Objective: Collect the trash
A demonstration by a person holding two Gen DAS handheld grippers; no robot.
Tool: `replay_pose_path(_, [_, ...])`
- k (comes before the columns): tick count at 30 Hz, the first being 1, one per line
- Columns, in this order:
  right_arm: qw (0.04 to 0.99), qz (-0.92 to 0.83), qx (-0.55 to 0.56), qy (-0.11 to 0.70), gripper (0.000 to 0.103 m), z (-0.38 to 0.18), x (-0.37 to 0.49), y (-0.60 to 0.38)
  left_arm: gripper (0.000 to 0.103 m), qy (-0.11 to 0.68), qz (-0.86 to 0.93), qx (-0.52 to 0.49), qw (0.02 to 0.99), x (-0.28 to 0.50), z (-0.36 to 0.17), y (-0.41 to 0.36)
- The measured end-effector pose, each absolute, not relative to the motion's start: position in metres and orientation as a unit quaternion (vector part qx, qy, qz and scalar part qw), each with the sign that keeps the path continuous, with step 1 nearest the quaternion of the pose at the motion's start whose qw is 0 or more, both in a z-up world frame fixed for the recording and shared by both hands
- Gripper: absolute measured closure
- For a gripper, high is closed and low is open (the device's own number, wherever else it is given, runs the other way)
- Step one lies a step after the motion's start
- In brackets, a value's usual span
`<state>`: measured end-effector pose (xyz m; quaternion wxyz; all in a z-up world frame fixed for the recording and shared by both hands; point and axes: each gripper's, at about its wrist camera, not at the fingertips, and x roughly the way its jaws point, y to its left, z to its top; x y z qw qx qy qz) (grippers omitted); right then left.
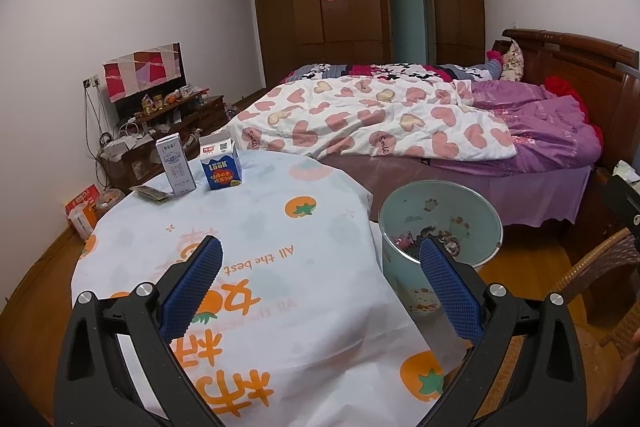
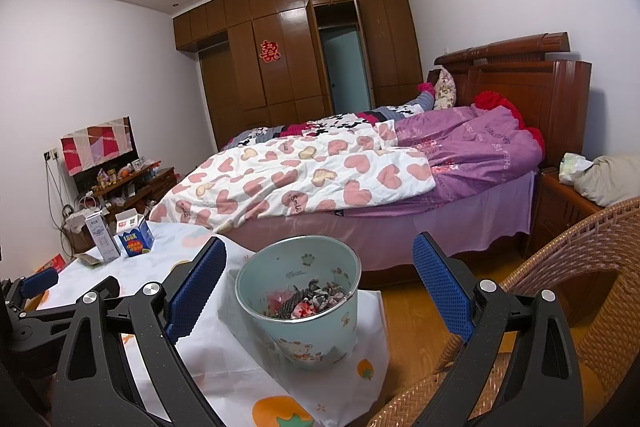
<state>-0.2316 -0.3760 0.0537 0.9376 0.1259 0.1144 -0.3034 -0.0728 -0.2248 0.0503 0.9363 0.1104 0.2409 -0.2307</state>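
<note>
Bedroom table (image 1: 320, 187), cartons (image 1: 219, 167) standing far from bin (image 1: 440, 227); both grippers' fingers (image 1: 208, 279) spread, empty. Likely risk: toppling tall cartons on approach.

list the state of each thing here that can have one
left gripper: open, holding nothing
right gripper: open, holding nothing
trash bin: upright, partly filled with wrappers
white carton: upright on the table
blue carton: upright, top opened
flat packet: lying flat beside the white carton
wardrobe door: open
</note>
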Motion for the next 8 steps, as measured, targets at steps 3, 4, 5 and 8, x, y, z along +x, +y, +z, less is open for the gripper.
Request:
replay_pose_path(3, [0.937, -0.305, 0.128, 0.116, 0.01, 0.0498, -0.2313, -0.373, 0.006, 0.237, -0.224, 0.111, 0.939, -0.0722, 0.0508, -0.2249])
replay_pose_path(4, [0.936, -0.306, 0.129, 0.116, 0.01, 0.0483, -0.2314, -0.3721, 0.006, 0.238, -0.223, 0.111, 0.939, -0.0719, 0.0507, -0.2249])
replay_pose_path(5, [0.936, -0.307, 0.13, 0.116, 0.01, 0.0474, -0.2316, -0.3719, 0.006, 0.24, -0.223, 0.11, 0.938, -0.071, 0.0503, -0.2249])
replay_pose_path(8, [0.934, -0.309, 0.134, 0.119, 0.01, 0.0456, -0.2309, -0.3714, 0.006, 0.244, -0.222, 0.111, 0.937, -0.0697, 0.0496, -0.2245])
